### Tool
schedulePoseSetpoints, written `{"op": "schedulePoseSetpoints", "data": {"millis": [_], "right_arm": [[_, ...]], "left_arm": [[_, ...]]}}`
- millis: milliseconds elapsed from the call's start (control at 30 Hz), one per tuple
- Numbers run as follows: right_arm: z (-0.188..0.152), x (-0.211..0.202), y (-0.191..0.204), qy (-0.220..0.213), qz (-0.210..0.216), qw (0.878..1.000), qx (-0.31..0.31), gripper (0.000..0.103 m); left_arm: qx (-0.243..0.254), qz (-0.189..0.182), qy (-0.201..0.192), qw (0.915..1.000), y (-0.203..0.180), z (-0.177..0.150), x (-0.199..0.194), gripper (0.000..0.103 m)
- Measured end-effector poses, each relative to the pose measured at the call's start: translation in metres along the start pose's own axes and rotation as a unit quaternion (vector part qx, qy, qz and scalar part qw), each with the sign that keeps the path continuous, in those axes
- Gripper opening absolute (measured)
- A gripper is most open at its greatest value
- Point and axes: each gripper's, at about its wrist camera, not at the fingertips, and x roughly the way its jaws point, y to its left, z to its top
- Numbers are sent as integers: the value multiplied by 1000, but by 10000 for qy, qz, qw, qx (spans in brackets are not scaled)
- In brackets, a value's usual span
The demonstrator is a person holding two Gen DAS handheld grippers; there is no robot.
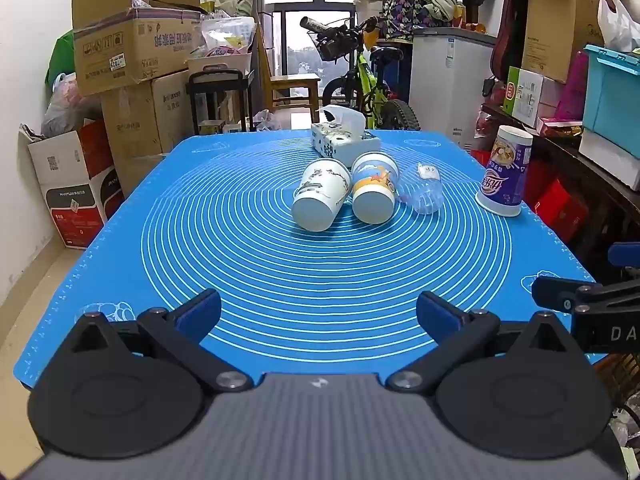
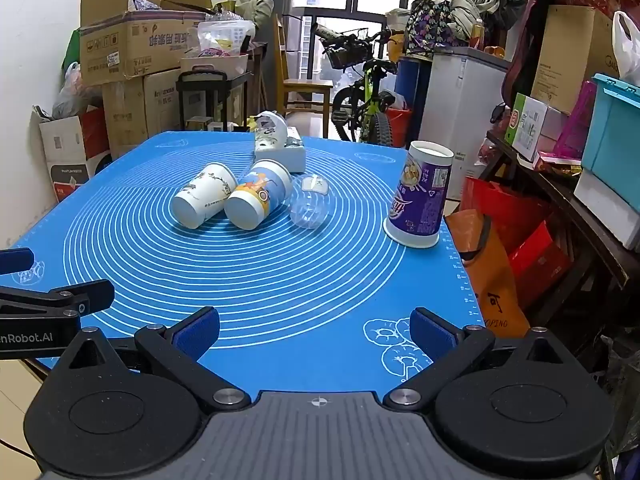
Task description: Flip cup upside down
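Your right hand-held gripper is spread wide and carries nothing, and your left hand-held gripper is the same; both hover over the near edge of the worktop with its blue mat.

Ahead of them, near the middle of the mat, three cups lie on their sides: a white cup, a blue and orange cup touching it, and a clear plastic cup just beside that one. Their long axes run diagonally, bases toward you, mouths pointing away. The purple cup already stands mouth-down at the right edge of the mat, apart from the others.

I judge that the left gripper is a little nearer to the white cup, and the right one to the clear cup.

The mouths are turned away and hidden. The clear cup's outline is hard to read. A tissue box stands close behind the group.
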Motion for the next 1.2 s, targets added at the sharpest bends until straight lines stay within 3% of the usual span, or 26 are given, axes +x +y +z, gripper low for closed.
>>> {"op": "schedulePoseSetpoints", "data": {"millis": [1200], "right_arm": [[0, 3, 7, 39, -48, 9998, -181, 101]], "left_arm": [[-64, -37, 27, 10000, 1, -1, 4, 102]]}}
